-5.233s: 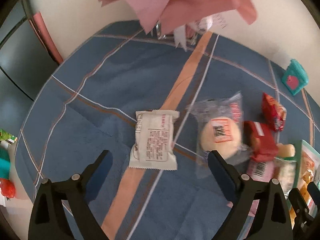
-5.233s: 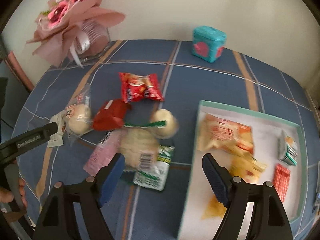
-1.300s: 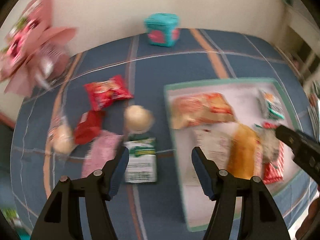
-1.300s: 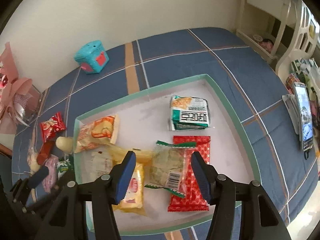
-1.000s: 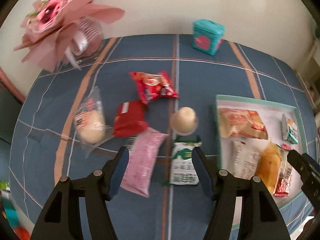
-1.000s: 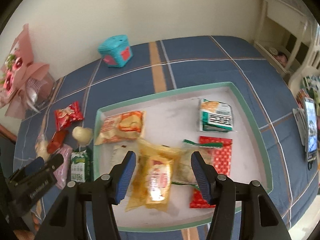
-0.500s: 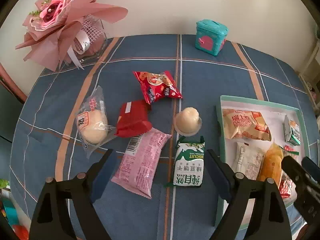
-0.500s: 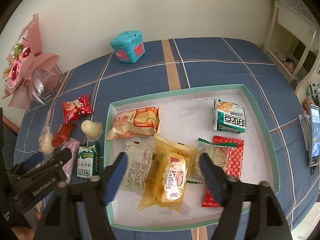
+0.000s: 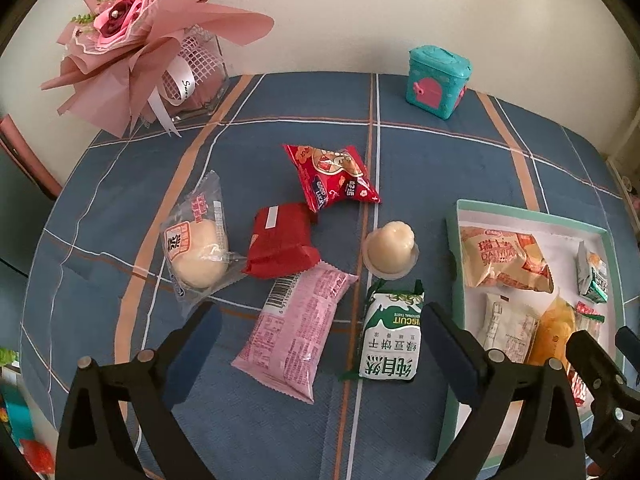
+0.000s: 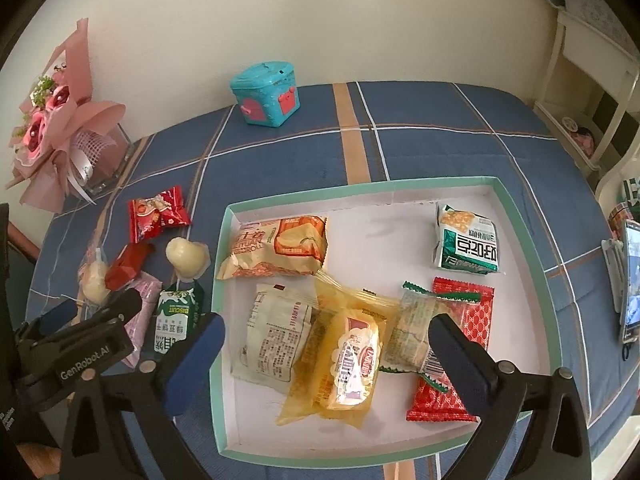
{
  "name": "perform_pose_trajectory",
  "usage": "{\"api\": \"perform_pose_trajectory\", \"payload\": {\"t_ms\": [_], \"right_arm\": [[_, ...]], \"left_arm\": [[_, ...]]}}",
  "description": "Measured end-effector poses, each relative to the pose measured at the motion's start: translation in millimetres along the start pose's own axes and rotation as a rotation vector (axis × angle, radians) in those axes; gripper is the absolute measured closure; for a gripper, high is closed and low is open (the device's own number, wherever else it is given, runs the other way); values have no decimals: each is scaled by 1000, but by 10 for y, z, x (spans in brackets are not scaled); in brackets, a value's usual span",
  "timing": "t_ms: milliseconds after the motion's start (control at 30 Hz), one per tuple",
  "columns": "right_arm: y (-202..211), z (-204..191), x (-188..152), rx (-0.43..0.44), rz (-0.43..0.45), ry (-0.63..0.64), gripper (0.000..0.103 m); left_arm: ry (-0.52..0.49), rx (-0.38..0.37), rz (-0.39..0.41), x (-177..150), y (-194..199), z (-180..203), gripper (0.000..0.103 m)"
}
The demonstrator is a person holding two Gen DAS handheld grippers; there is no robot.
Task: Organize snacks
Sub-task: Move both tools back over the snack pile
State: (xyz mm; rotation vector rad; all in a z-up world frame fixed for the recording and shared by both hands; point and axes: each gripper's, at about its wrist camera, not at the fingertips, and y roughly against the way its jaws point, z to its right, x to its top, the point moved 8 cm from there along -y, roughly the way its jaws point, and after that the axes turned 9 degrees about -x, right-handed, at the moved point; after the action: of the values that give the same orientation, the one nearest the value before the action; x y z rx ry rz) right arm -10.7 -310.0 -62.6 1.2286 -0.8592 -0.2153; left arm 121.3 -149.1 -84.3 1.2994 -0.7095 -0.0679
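Surface (image 9: 440, 168) covered by matt woven cloth, blue with orange and white stripes, fine ribbed texture seen close up. Tray (image 10: 520, 216) looks like matt card or plastic, teal rim, white floor. Red snack pack (image 9: 332, 176) and pink pack (image 9: 296, 336) wrapped in glossy printed film; bun pack (image 9: 196, 248) in clear shiny film, crinkled. Yellow pack (image 10: 344, 356) in translucent glossy film with glare. Jelly cup (image 9: 390, 250) in smooth clear plastic. Teal box (image 9: 438, 82) in smooth plastic, slight sheen. Bouquet (image 9: 140, 36) wrapped in matt pink paper with mesh. Left hand-held gripper (image 9: 316, 354) and right hand-held gripper (image 10: 326, 360) in matt black plastic, blue pads (image 9: 192, 354), small metal screws.
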Motion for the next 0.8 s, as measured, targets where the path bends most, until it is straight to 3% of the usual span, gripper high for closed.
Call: {"api": "perform_pose_trajectory", "payload": {"t_ms": [267,433,600,800], "right_arm": [[-15,-70,-22,3,-8,13,0],[4,-220,-20,24,-3,24,0],[45,-586,-32,77,11,72,0],[24,-1072,-101,144,8,122,0]], "left_arm": [[22,-8,-2,13,25,-97,3],[93,43,9,31,114,-504,3],[149,97,4,-20,184,-882,3],[196,81,12,-51,215,-1037,3]]}}
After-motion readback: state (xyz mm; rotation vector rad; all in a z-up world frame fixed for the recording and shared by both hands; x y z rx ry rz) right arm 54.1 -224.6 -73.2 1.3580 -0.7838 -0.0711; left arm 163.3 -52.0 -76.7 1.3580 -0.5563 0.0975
